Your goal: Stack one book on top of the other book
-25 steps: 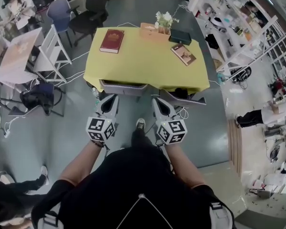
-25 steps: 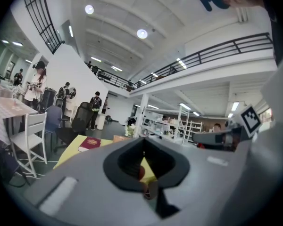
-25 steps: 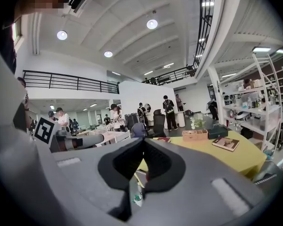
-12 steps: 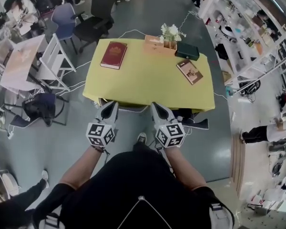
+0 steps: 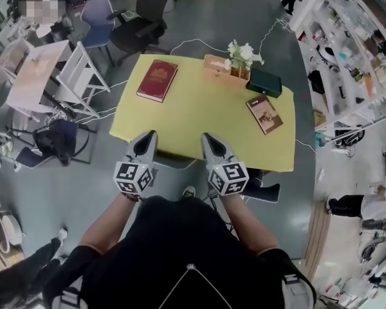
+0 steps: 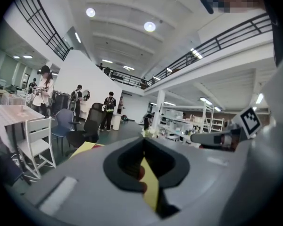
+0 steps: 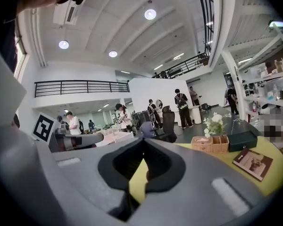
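Observation:
A red book [image 5: 157,80] lies at the far left of the yellow table [image 5: 199,111]. A brown book [image 5: 264,114] lies at the table's right side, and also shows in the right gripper view as the brown book [image 7: 253,163]. My left gripper [image 5: 147,140] and right gripper [image 5: 209,140] are held side by side at the table's near edge, well short of both books. Both are shut with nothing in them. From the left gripper [image 6: 142,142] and the right gripper [image 7: 144,142] only a strip of yellow tabletop shows past the closed jaws.
A wicker basket [image 5: 219,64] with white flowers [image 5: 243,52] and a dark green box [image 5: 264,82] stand at the table's far edge. Chairs [image 5: 138,21], a white folding chair [image 5: 77,69] and a bag [image 5: 58,137] are to the left; shelving [image 5: 347,50] runs along the right. People stand in the background.
The person has walked up to the table. Both shut grippers have moved forward from over the floor to the table's near edge. The books lie where they were.

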`<state>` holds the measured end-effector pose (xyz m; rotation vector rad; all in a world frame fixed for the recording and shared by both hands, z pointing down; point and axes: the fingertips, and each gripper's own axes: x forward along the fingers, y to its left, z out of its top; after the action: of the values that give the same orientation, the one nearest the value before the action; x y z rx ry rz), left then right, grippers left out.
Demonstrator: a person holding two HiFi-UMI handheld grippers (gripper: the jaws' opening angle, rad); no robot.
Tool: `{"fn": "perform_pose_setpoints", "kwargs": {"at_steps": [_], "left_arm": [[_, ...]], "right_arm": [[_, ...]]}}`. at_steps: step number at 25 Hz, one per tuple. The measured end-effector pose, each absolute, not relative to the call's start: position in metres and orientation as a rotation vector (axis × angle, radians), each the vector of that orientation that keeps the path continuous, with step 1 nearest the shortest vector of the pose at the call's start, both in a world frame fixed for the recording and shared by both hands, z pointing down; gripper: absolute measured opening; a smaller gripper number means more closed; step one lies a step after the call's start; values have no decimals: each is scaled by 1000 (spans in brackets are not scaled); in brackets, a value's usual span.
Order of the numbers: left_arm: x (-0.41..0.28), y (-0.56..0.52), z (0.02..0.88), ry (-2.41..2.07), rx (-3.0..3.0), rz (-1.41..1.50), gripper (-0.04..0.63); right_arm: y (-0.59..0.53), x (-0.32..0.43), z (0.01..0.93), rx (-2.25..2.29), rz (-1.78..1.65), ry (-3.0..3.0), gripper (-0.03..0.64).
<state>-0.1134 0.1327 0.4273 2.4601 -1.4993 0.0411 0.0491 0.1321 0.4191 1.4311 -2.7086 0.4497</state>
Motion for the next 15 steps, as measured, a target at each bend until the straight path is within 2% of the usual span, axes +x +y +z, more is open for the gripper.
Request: {"fn": "perform_pose_setpoints", "kwargs": {"at_steps": [15], "left_arm": [[-133, 35, 445, -1518, 2418, 92, 8]], "right_arm": [[27, 26, 437, 1401, 526, -2723, 3]]}}
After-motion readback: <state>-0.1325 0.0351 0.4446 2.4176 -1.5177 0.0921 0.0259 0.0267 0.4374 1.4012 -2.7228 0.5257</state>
